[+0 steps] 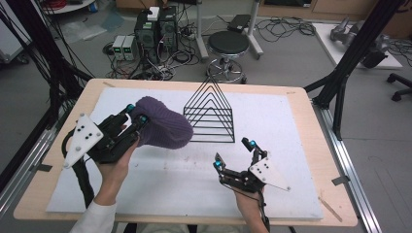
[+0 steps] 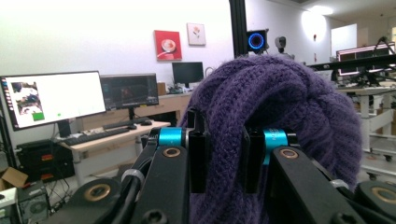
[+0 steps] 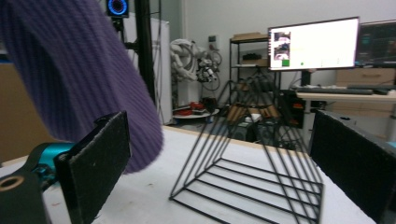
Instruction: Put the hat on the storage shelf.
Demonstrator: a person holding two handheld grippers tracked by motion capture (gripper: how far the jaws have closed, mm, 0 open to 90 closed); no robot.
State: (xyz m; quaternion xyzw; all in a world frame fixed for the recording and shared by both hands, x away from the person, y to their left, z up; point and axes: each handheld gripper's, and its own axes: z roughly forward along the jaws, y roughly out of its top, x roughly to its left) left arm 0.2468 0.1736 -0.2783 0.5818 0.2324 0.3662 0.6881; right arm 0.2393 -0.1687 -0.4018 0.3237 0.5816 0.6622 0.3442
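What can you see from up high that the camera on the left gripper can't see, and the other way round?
The high view alone takes in the white mat, the black wire rack, the round stool and the right gripper, its fingers apart with nothing between them. The left gripper view alone catches a lit monitor and a red picture on the wall. Both share the purple knitted hat, pinched in the left gripper.
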